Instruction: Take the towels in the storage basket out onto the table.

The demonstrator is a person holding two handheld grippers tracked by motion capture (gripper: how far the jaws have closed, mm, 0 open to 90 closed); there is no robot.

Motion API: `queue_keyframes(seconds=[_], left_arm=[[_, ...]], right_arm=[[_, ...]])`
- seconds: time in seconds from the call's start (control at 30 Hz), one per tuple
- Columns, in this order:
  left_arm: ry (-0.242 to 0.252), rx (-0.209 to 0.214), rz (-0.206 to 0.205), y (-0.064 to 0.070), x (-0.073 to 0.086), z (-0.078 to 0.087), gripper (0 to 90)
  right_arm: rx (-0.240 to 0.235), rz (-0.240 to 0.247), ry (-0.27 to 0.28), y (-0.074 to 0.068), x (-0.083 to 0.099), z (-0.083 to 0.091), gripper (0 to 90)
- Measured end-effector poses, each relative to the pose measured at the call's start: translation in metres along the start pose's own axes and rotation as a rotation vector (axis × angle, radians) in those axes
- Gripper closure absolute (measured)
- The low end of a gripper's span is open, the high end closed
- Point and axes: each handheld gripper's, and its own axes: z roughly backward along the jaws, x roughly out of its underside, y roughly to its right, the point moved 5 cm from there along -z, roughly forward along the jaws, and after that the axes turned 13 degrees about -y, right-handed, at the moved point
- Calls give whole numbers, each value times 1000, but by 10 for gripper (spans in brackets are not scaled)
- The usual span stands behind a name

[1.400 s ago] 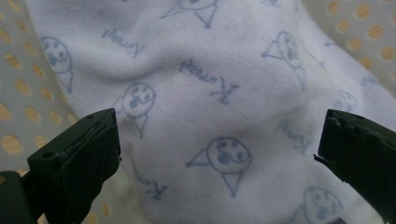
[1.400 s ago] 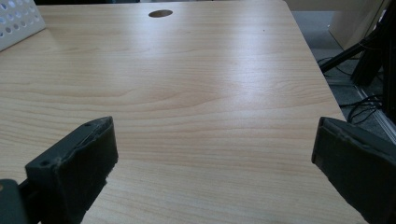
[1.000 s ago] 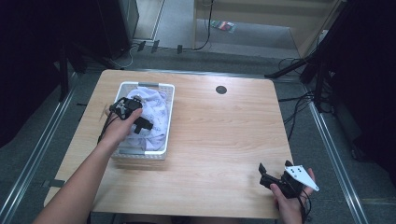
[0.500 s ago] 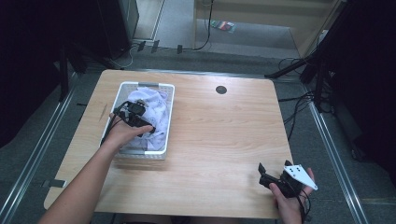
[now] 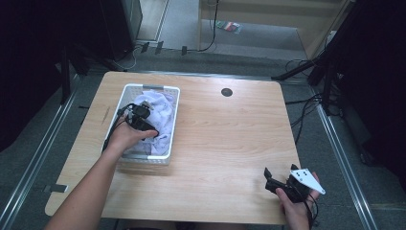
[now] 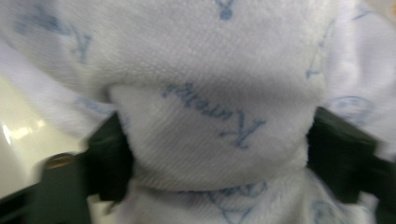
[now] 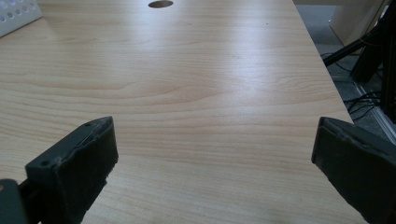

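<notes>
I see the left hand-held gripper down inside the white perforated basket, which sits on the left half of the worktop. In the left gripper view its two black jaws stand on either side of a bunched fold of the white towel, and the fold is pinched between them; I record this gripper as clamped on the towel. The towel carries pale blue printed lettering and small motifs. It lies crumpled in the basket, heaped towards the far end, with some of it under my left hand. A pale, smooth surface shows at the left edge of the left gripper view, blurred; I cannot tell whether it is the basket wall.

The right hand-held gripper is near the front right corner of the worktop, well apart from the basket, held in my right hand. The grey three-cornered plate sits on top of it. In the right gripper view its jaws stand wide apart with bare wood grain between them, gripping nothing; I record it as open. They point across the worktop towards the round dark hole near the far edge. A corner of the basket shows at the upper left of that view.

Cables lie on the floor beyond the worktop.
</notes>
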Motion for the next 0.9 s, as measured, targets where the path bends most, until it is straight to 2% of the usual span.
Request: queue_keyframes(seconds=[0.03,0.1,0.2,0.23,0.33,0.5,0.7,0.77,0.9], left_arm=[[-1,13,2,3,0,2,328],[-11,26,18,5,0,4,402],[-19,30,32,7,-1,5,478],[-5,34,46,8,0,5,499],[9,40,48,8,1,6,541],[22,39,50,8,4,11,569],[38,59,57,6,8,18,576],[44,74,51,6,9,23,575],[71,74,53,1,13,40,575]], right_arm=[[-1,0,0,0,0,0,1],[-2,0,-1,0,0,0,1],[-3,1,-1,0,0,0,1],[-4,0,1,0,0,0,1],[-5,-4,4,1,0,0,1],[-2,-4,3,1,0,0,3],[-4,-5,5,1,0,1,3],[-2,-3,4,1,0,1,4],[-3,-2,3,0,0,1,4]])
